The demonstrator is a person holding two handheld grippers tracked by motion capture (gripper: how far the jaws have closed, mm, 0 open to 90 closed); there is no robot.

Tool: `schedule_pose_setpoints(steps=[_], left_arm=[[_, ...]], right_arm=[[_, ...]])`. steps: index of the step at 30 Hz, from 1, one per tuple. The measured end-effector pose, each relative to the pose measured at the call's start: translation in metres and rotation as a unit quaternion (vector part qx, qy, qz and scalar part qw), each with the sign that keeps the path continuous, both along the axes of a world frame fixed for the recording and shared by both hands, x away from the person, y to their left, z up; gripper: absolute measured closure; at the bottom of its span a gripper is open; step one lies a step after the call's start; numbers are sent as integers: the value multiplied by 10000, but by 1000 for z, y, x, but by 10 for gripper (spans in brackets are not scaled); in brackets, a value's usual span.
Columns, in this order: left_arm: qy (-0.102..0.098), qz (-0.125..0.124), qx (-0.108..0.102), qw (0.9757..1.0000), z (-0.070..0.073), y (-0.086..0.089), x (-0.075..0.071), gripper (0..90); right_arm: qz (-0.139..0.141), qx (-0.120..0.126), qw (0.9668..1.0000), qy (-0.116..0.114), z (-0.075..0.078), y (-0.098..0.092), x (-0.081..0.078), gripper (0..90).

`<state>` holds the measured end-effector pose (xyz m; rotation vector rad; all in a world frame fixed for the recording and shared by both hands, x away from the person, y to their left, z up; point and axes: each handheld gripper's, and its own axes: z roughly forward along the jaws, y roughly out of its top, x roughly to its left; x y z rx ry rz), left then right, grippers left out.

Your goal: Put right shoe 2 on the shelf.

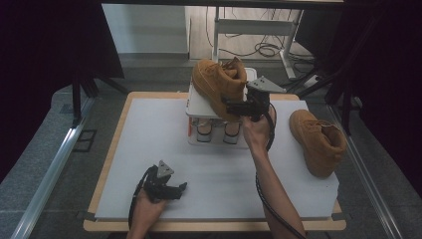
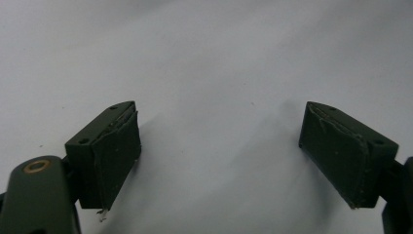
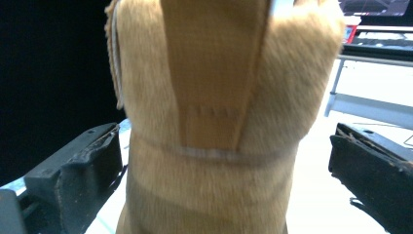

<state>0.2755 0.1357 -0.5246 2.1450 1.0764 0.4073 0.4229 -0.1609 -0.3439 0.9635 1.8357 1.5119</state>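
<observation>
The boot (image 1: 218,83) sat on top of the white rack (image 1: 199,107) at the far middle of the counter (image 1: 149,149), sole down, with its long axis slanting across the rack: toe toward the far left, heel and collar toward the right. The right tool (image 1: 230,106) was at that heel end, pointing leftward along the boot, so the boot lay straight ahead of it. In the right gripper view the heel (image 3: 214,122), with its pull strap running up the back, stood between the two jaws, and a gap showed on each side; the jaws stood wide and pressed on nothing, so the boot rested on the rack under its own weight. The coming move likely turned on that alignment: drawn back along the boot's axis, the tool would clear the heel without nudging it, while any sideways sweep could catch the collar and tip the boot off the rack. The second boot (image 1: 318,142) lay on the counter near its right edge, well apart from the rack and nearer to the right hand (image 1: 256,132) than to the left. The left tool (image 1: 171,190) lay low over the near part of the counter, jaws wide and empty above bare white surface, far from both boots.
</observation>
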Motion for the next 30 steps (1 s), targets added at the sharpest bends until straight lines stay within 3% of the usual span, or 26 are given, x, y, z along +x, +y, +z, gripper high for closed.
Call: schedule_pose_setpoints(steps=[11, 16, 23, 24, 27, 28, 30], left_arm=[[8, 2, 3, 10000, 0, 0, 0, 150], [4, 21, -28, 10000, 0, 0, 0, 150], [13, -2, 6, 10000, 0, 0, 0, 149], [15, -3, 7, 10000, 0, 0, 0, 149], [20, -9, 20, 10000, 0, 0, 0, 150], [18, -9, 21, 10000, 0, 0, 0, 150], [18, -6, 19, 10000, 0, 0, 0, 150]], right_arm=[[232, 38, 9995, 190, -6, -14, -13, 0], [279, -314, 9987, 278, -9, -16, -22, 2], [253, -463, 9980, 341, -14, -25, -28, 19], [216, -552, 9975, 384, -16, -27, -30, 107], [183, -618, 9971, 411, -19, -29, -33, 186], [294, -574, 9968, 481, -21, -32, -35, 308], [364, -521, 9967, 509, -21, -34, -36, 347]])
